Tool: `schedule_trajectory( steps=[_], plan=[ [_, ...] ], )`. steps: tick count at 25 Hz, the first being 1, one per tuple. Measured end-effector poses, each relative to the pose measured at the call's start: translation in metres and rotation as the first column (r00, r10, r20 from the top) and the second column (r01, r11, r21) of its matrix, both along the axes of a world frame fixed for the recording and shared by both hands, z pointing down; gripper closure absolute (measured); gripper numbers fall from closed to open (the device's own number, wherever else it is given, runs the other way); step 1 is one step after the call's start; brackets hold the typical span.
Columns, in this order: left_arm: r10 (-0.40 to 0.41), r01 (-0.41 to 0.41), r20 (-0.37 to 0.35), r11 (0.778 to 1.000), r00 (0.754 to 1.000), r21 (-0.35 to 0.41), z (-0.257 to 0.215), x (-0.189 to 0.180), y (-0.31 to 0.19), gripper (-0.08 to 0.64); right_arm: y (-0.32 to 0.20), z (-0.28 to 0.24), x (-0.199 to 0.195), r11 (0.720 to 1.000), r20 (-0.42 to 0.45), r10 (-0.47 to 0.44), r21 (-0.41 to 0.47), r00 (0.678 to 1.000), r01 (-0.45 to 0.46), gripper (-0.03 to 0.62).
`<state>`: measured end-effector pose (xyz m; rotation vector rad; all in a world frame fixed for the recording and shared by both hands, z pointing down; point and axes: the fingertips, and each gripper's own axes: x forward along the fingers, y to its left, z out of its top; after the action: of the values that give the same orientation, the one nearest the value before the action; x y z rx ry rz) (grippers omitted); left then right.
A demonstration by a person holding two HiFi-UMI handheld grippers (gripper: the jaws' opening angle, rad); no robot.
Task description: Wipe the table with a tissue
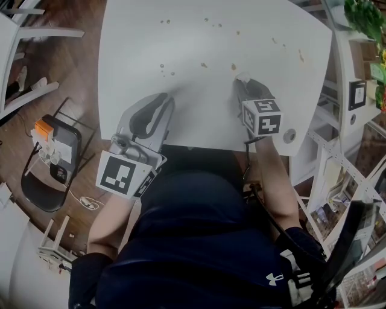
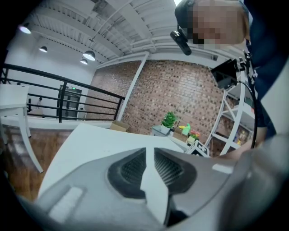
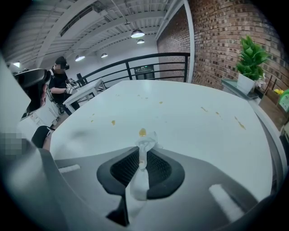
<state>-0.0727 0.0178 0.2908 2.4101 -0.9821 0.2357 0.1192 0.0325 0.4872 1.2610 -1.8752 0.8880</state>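
Note:
A crumpled white tissue (image 3: 146, 144) sticks out of my right gripper (image 3: 143, 157), which is shut on it. Just ahead of the tissue's tip lies a small brown stain (image 3: 142, 132) on the white table (image 3: 189, 122). In the head view the right gripper (image 1: 243, 83) points down at the table, the tissue (image 1: 243, 76) just short of that stain (image 1: 234, 66). More brown spots (image 1: 204, 64) dot the middle and far side. My left gripper (image 1: 164, 100) rests at the table's near edge, left of the right one. Its jaws (image 2: 149, 151) are shut with nothing in them.
A black chair (image 1: 42, 187) with small items on it stands on the wooden floor to the left. White shelving (image 1: 356, 90) and a green plant (image 1: 365, 15) line the table's right side. A round grommet (image 1: 290, 135) sits near the table's front right corner. A person (image 3: 58, 76) stands at a far table.

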Motion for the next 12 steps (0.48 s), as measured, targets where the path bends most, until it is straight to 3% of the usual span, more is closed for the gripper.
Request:
schedule_trajectory(
  steps=[5, 12],
  plan=[
    [-0.011, 0.011, 0.000, 1.000, 1.000, -0.001, 0.000, -0.008, -0.002, 0.508, -0.016, 0.000, 0.016, 0.998, -0.013, 0.057, 0.010, 0.998, -0.057, 0.549],
    [-0.031, 0.031, 0.000, 0.999, 1.000, -0.005, 0.001, -0.021, -0.005, 0.508, -0.033, 0.000, 0.010, 0.996, -0.010, 0.080, 0.024, 0.997, -0.080, 0.549]
  ],
)
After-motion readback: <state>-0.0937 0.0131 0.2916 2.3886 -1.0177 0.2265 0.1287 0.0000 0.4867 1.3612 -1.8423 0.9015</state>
